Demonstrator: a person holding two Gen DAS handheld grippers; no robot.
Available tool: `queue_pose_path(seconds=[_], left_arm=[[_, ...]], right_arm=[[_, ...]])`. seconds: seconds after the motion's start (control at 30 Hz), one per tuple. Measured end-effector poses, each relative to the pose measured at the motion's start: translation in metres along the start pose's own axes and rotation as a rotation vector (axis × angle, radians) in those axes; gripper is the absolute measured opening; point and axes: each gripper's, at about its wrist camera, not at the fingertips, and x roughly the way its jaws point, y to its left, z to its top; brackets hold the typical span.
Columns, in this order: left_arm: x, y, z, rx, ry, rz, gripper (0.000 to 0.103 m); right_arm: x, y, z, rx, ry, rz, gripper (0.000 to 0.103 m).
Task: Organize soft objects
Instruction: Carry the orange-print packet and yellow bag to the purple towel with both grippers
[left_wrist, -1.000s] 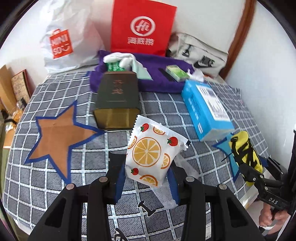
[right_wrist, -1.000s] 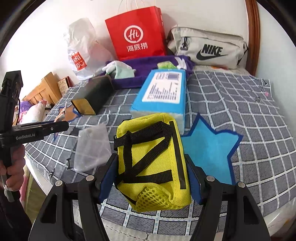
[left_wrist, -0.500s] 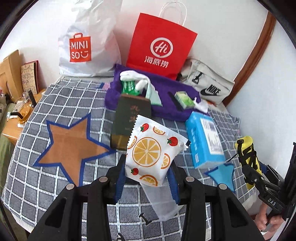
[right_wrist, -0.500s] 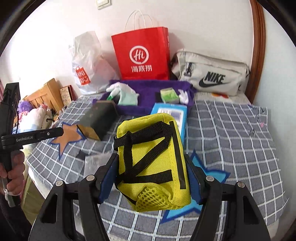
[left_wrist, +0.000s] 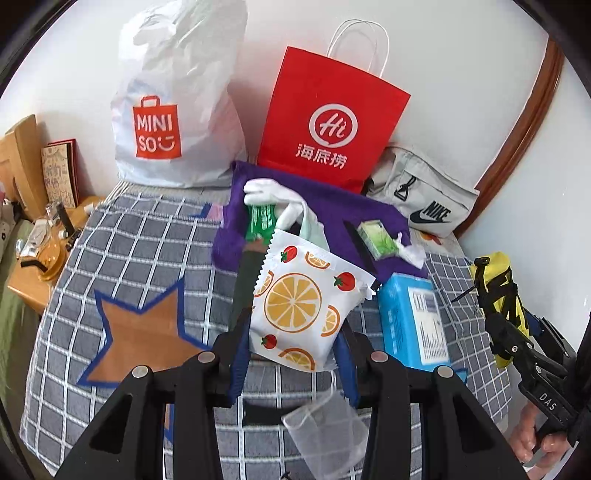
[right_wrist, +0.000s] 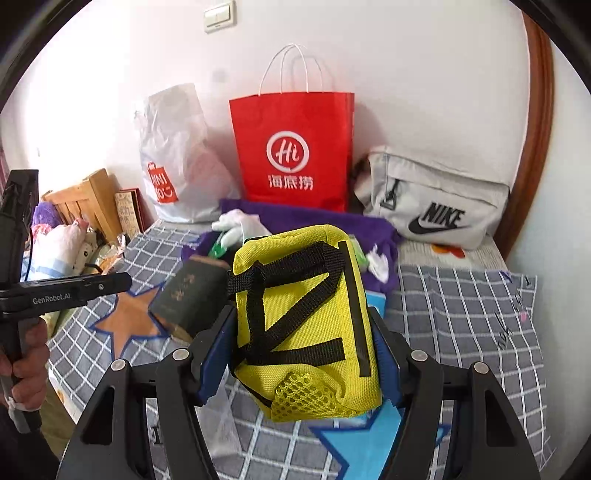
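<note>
Grey checked bedspread (left_wrist: 140, 240) low in both views, white wall behind. Left gripper (left_wrist: 293, 336) closed partway on a white sealed packet (left_wrist: 303, 299) printed with orange slices and strawberries, pinched low on both sides between the blue pads, upright at frame centre and clear of the bed. Right gripper (right_wrist: 301, 332) closed the same way on a yellow fabric pouch (right_wrist: 295, 258) with black webbing straps and a mesh pocket at its near end, plump and slightly squeezed, also off the bed. Against a second ago: both raised and drawn back, bed further below, wall bags now in full view, neither grasp altered. Likely meaning: both picks done, carrying under way, placing yet to come; destination not evident. Just beyond the packet, a clear plastic bag (left_wrist: 325, 432) lying limp at lower centre, a dark green box (right_wrist: 192, 295) and a blue box (left_wrist: 410, 317). Further out, a brown star patch (left_wrist: 144, 332) at left and a blue star patch (right_wrist: 365, 443) at lower right. Toward the top, a purple towel (left_wrist: 332, 206), then a white Miniso bag (left_wrist: 177, 103), a red paper bag (left_wrist: 325, 118) and a grey Nike bag (right_wrist: 436, 199).
</note>
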Motion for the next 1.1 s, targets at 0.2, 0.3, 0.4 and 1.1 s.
queue_pose_path(seconds=[0.2, 0.3, 0.4, 1.1], left_arm=[[0.015, -0.004, 0.027, 0.011, -0.004, 0.009, 0.039], [0.023, -0.007, 0.038, 0.01, -0.004, 0.011, 0.039], [0.033, -0.005, 0.049, 0.009, -0.002, 0.011, 0.039], [0.1, -0.004, 0.124, -0.006, 0.035, 0.033, 0.039]], right_arm=[[0.014, 0.004, 0.023, -0.003, -0.02, 0.014, 0.067], [0.023, 0.004, 0.033, -0.002, -0.026, 0.014, 0.067], [0.034, 0.003, 0.041, 0.002, -0.025, 0.014, 0.067], [0.131, -0.051, 0.095, 0.094, 0.029, 0.069, 0.067]])
